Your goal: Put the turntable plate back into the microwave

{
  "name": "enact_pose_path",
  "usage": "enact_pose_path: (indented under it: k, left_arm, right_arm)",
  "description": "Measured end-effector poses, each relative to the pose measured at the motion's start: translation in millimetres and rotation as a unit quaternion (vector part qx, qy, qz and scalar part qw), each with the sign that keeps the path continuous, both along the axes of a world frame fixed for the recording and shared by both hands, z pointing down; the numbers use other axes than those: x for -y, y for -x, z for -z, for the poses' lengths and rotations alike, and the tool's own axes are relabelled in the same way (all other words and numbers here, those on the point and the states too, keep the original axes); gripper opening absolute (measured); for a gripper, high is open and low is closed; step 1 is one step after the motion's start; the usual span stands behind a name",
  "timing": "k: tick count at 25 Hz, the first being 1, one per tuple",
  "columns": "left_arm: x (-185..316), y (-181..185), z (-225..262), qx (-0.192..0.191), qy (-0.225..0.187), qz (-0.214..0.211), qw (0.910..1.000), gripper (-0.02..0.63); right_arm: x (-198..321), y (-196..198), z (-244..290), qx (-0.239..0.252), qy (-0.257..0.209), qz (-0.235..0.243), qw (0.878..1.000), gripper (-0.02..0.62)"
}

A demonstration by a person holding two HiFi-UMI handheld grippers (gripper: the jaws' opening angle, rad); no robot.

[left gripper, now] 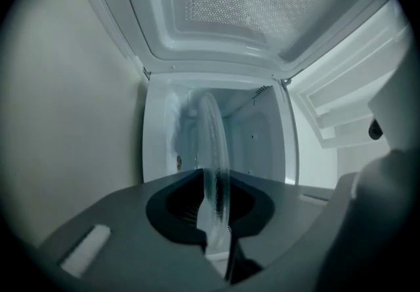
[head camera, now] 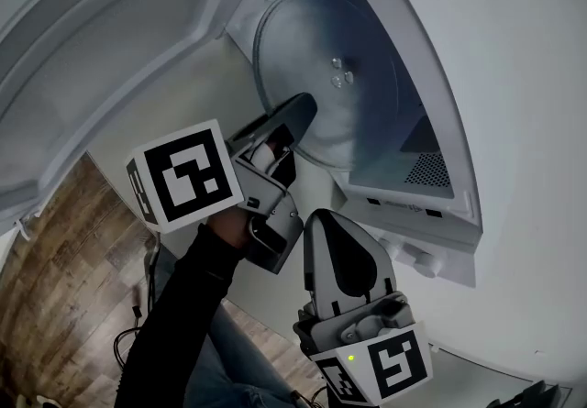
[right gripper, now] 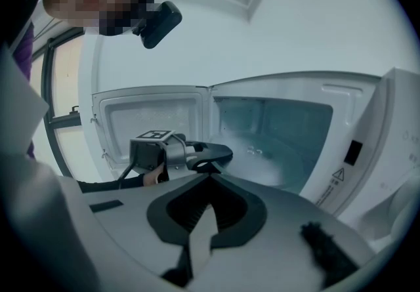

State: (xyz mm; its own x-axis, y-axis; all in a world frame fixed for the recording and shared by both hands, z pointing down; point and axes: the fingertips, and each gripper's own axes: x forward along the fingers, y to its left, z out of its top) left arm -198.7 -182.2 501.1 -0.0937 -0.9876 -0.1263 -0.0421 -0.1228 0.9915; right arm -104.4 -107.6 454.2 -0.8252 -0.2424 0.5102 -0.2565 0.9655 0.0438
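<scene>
Left gripper (left gripper: 216, 231): jaws nearly together, clamped on the near rim of the turntable plate (left gripper: 213, 153); the glass edge runs straight between the pads, a thin pinch that suits a flat disc with no handle
Why the rim hold: gripping the edge nearest the opening lets the rest of the disc reach deep into the cavity while the gripper stays by the doorway
Right gripper (right gripper: 210, 179): jaws fully together with nothing between them; in the head view it hangs (head camera: 321, 225) below and in front of the opening, apart from the plate, likely kept clear so the one-handed placement has room
Turntable plate position: inside the microwave (head camera: 449, 168), most of the disc (head camera: 321, 67) over the cavity floor, its near edge at the opening in the left gripper (head camera: 298, 113); whether its centre bumps sit on the drive hub I cannot tell
Microwave door (head camera: 110, 39): swung wide to the left, leaving the full opening free for the disc to pass
Step judged: final lowering and seating, then release
Writing: a warning triangle label (right gripper: 338, 174) with lines of print on the front frame, too small to read; more fine print under the cavity's lower edge, also illegible; no brand name can be made out
Marker cubes: black-and-white square patterns on each gripper's cube (head camera: 183, 174), patterns only, no words
</scene>
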Motion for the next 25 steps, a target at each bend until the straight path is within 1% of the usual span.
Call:
enact_pose_path:
  k: [3,6,11,19,25]
  left_arm:
    - [8.7,3.5,0.5,0.003,-0.001,-0.003,1.0000,0.043]
    - [17.3,5.2,1.6,-0.003,-0.004,-0.007,1.0000,0.043]
    - [28.7,9.5,0.5,0.012,0.008,-0.015,0.9998,0.043]
    - [46.4,4.0,0.3,0.010,0.017,-0.034,0.9992,0.044]
    - [53.7,3.8,0.4,0.003,0.018,-0.037,0.9992,0.044]
  right_arm:
    - [7.0,1.8,0.5,0.002,-0.003,-0.009,1.000,0.009]
    - [12.4,2.3,-0.1,-0.001,-0.008,-0.013,1.000,0.009]
    - [20.2,3.4,-1.6,-0.005,-0.013,-0.018,1.000,0.009]
    - [35.0,2.6,1.0,-0.008,-0.027,-0.031,0.999,0.009]
    - [40.6,0.7,-0.2,-0.011,-0.030,-0.039,0.999,0.009]
